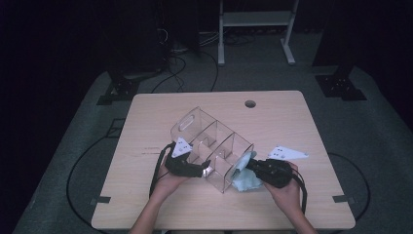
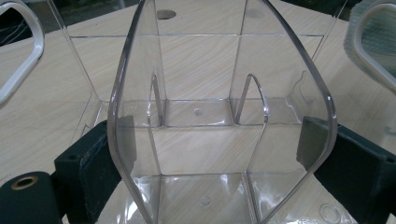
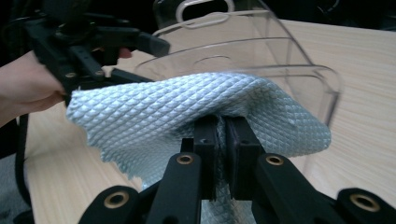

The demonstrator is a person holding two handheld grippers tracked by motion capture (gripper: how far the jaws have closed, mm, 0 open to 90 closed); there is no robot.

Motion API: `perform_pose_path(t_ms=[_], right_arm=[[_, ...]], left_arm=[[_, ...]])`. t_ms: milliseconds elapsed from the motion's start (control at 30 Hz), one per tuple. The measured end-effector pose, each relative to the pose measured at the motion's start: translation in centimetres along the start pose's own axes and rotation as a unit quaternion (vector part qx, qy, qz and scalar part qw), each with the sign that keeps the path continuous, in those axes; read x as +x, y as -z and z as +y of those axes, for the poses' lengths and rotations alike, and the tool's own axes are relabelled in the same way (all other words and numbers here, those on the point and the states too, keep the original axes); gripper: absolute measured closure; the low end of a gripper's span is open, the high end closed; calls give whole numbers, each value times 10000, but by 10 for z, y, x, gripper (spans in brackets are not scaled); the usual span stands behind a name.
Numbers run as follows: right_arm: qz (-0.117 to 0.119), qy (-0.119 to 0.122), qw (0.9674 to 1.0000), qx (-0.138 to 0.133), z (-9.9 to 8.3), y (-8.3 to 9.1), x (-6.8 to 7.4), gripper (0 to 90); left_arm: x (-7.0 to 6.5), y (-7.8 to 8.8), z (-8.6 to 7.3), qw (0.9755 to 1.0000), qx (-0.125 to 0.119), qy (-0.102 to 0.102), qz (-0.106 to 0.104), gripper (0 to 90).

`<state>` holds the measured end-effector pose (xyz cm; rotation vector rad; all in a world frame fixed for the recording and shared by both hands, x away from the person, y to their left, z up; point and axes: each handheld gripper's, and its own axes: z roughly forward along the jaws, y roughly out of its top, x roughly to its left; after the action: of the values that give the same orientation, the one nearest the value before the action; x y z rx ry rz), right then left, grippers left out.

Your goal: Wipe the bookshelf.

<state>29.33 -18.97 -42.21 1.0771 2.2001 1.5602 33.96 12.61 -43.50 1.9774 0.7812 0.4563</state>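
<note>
A clear plastic organizer point(image 1: 212, 146) with several compartments and a cut-out handle lies tilted on the wooden table point(image 1: 272, 117). My left gripper point(image 1: 204, 168) holds its near left side. In the left gripper view the pads point(image 2: 107, 154) press from both sides on a curved clear wall of the organizer point(image 2: 219, 93), so the left gripper point(image 2: 219, 149) is shut on it. My right gripper point(image 1: 251, 165) is shut on a pale blue quilted cloth point(image 1: 245, 178). In the right gripper view the cloth point(image 3: 187, 107) drapes over the right gripper point(image 3: 224, 135) against the organizer's end wall point(image 3: 261, 51).
A round cable hole point(image 1: 250, 104) sits near the table's far edge. Cables trail on the grey floor behind the table, beside a white frame point(image 1: 255, 19) and black stand bases point(image 1: 341, 85). The left gripper point(image 3: 93, 46) and a hand point(image 3: 23, 88) appear in the right gripper view.
</note>
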Motion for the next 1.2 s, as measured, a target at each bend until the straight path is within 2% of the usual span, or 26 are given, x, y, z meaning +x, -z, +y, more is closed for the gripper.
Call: perform_pose_path(t_ms=[100,200,233,267,400,467,500,600,767,867,1033,1167,1200], right_arm=[[67,73,9999,71,-3,-2,8,834],[272,257,9991,193,-6,-8,24,834],[235,301,9990,226,-6,-9,28,833],[229,351,9988,239,-6,-9,27,833],[67,203,9995,235,-6,-11,17,833],[106,204,9994,243,-7,-11,21,834],[185,300,9991,253,-8,-12,26,835],[87,542,9981,283,-7,-10,37,835],[105,557,9980,273,-8,-5,40,835],[188,551,9982,174,-8,0,42,835],[308,588,9977,129,-6,-5,48,835],[416,624,9966,326,-15,-12,51,835],[456,627,9958,490,-22,-19,52,836]], left_arm=[[0,0,0,10000,-11,1,-8,83],[1,1,-1,10000,5,3,-15,83],[1,1,-1,10000,7,6,-20,83],[1,1,-1,10000,7,-3,-14,84],[0,0,0,10000,-10,-1,3,83],[1,0,0,10000,-14,-8,-1,83],[1,0,-1,10000,4,-13,9,83],[2,1,-1,10000,15,-37,2,84],[2,1,-1,10000,34,-78,17,84],[-1,0,0,10000,15,-54,34,84],[1,1,-1,10000,46,-50,26,86],[-1,0,0,10000,18,-42,45,86],[-1,0,-1,10000,19,-44,50,85]])
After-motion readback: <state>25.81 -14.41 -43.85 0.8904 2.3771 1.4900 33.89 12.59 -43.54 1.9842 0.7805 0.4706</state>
